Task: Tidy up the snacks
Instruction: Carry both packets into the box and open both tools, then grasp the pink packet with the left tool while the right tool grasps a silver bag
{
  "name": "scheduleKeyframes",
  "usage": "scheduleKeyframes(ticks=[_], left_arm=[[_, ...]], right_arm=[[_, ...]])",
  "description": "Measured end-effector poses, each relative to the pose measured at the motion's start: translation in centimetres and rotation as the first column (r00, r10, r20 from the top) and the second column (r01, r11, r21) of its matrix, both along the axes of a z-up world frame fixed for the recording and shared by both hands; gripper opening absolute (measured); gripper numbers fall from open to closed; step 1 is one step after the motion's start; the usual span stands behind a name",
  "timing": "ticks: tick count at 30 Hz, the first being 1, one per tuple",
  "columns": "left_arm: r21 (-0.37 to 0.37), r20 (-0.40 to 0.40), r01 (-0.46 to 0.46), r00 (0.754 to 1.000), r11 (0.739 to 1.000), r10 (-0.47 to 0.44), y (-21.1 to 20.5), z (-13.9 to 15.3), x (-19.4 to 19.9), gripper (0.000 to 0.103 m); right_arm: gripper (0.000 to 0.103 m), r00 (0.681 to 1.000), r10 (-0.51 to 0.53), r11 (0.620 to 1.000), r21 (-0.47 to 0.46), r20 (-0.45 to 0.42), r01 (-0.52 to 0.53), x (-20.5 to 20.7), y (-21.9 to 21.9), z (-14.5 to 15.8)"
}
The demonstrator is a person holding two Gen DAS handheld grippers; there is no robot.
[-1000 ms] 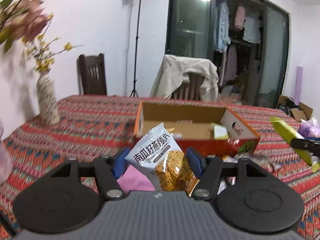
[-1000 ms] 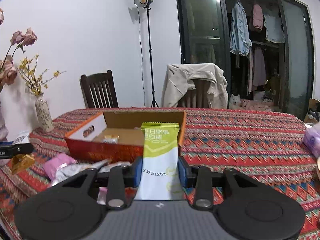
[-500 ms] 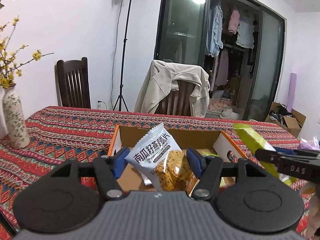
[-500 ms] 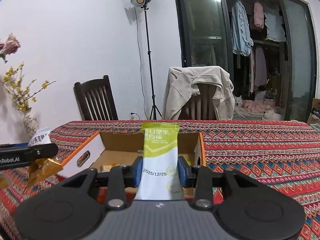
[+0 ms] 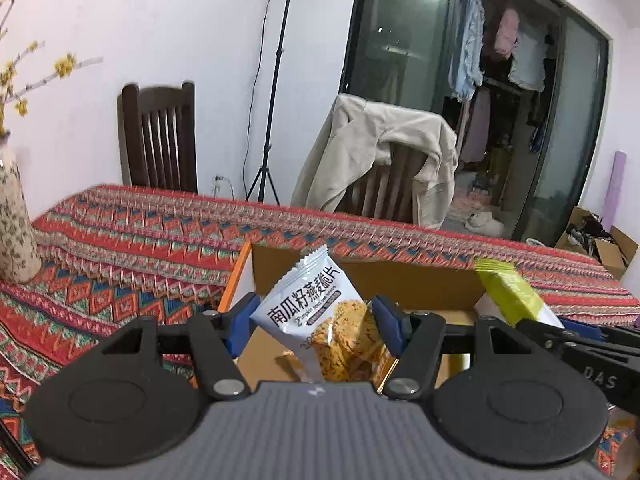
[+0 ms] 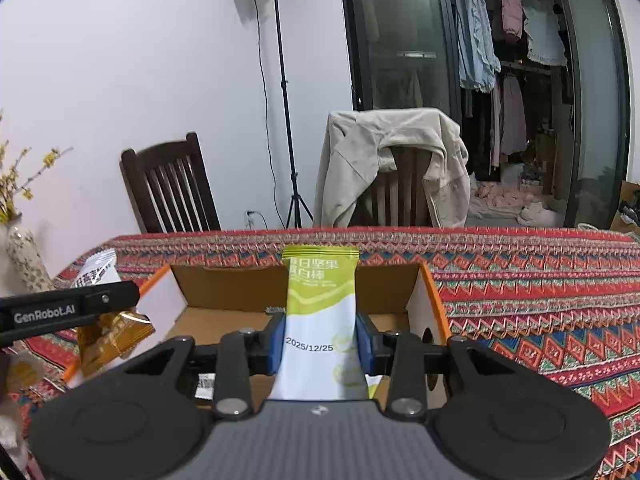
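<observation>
An open cardboard box [image 5: 400, 280] with orange sides lies on the patterned tablecloth. My left gripper [image 5: 316, 320] is shut on a white packet of oat crisps [image 5: 308, 304], held tilted above the box's left part. My right gripper [image 6: 320, 332] is shut on a green and white nut bar packet [image 6: 320, 308], upright over the box [image 6: 240, 284]. In the left wrist view the green packet [image 5: 508, 292] and the right gripper's black arm show at the right. The right wrist view has the left gripper's arm [image 6: 72, 312] and its crisps packet [image 6: 96, 272] at the left.
A flowered vase [image 5: 16, 228] stands at the table's left edge. Two wooden chairs, one draped with a beige jacket [image 6: 392, 156], and a lamp tripod [image 6: 288, 120] stand behind the table. A small wrapped item [image 6: 206, 384] lies on the box floor.
Both grippers have moved forward over the table with their packets and now hang above the open box. The loose snacks in front of the box have dropped out of sight.
</observation>
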State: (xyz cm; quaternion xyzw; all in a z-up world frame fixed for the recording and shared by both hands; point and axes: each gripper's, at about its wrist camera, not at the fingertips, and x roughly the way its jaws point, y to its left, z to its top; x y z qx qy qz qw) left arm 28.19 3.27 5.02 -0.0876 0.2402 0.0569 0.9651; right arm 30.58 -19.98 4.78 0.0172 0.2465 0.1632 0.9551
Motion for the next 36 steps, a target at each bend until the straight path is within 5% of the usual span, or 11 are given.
scheduleKeyframes(ticks=[12, 14, 17, 21, 36], left_arm=[[-0.005, -0.044, -0.003, 0.999, 1.000, 0.002, 0.6, -2.1, 1.1, 0.068], [-0.011, -0.032, -0.006, 0.999, 1.000, 0.006, 0.7, -1.9, 0.8, 0.077], [-0.017, -0.009, -0.032, 0.999, 0.999, 0.032, 1.0, -1.3, 0.1, 0.102], [-0.045, 0.016, -0.062, 0.998, 0.997, 0.063, 1.7, 0.0, -1.1, 0.103], [-0.039, 0.019, -0.041, 0.999, 0.998, 0.042, 1.8, 1.7, -6.4, 0.103]], right_arm=[[0.042, 0.999, -0.002, 1.000, 0.006, -0.043, 0.003, 1.4, -0.4, -1.7], [0.066, 0.999, 0.001, 1.000, 0.012, -0.038, -0.001, 1.2, -0.6, -1.7], [0.085, 1.000, -0.009, 1.000, 0.020, -0.011, 0.010, 0.7, -1.1, -1.4], [0.102, 0.999, -0.027, 0.999, 0.026, 0.029, 0.026, -0.2, -1.7, -0.6], [0.103, 0.998, -0.019, 0.999, -0.033, 0.068, 0.021, -5.8, -2.2, 0.3]])
